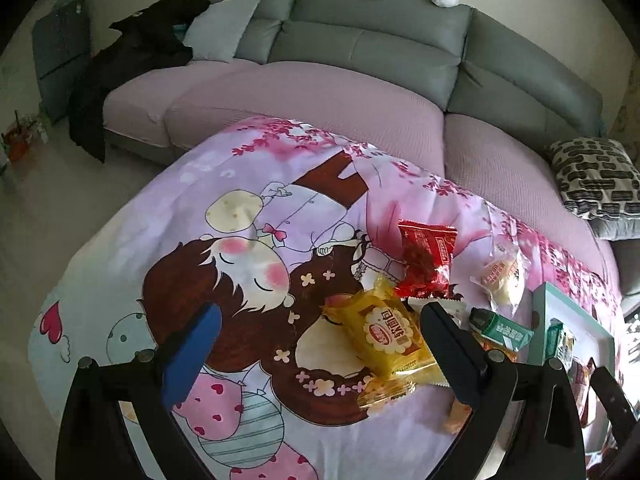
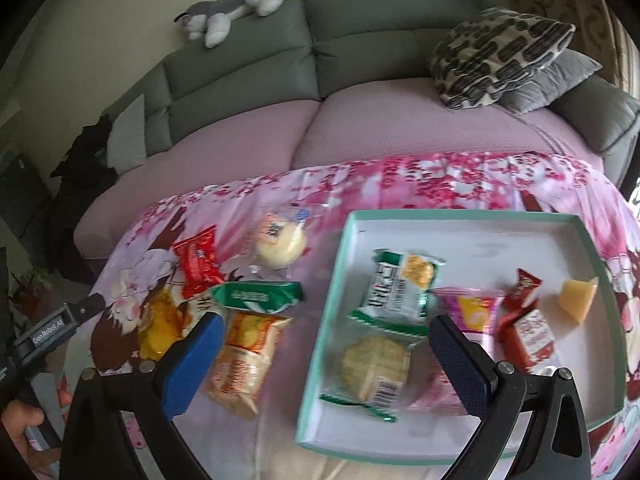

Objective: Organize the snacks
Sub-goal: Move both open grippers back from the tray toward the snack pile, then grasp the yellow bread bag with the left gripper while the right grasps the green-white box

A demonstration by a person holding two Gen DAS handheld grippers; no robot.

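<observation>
My left gripper [image 1: 320, 356] is open low over the cartoon-print cloth, with a yellow snack packet [image 1: 390, 336] lying between its fingers, close to the right one. A red packet [image 1: 426, 258], a wrapped round bun [image 1: 502, 280] and a green packet [image 1: 502, 330] lie beyond it. My right gripper [image 2: 326, 360] is open above the near left edge of the teal-rimmed box [image 2: 460, 216]. In the box lie a green-white cracker packet [image 2: 396, 288], a round green cake packet [image 2: 372, 364], a pink packet [image 2: 472, 308], red packets [image 2: 528, 328] and a yellow wedge [image 2: 578, 300]. An orange packet [image 2: 244, 352] lies left of the box.
A grey sofa [image 1: 360, 40] with a pink seat cover runs behind the cloth. A patterned cushion [image 2: 500, 56] lies at its right end and a plush dog [image 2: 236, 8] on its backrest. Dark clothes [image 1: 132, 64] hang at the left end. A hand [image 2: 20, 420] shows at the lower left.
</observation>
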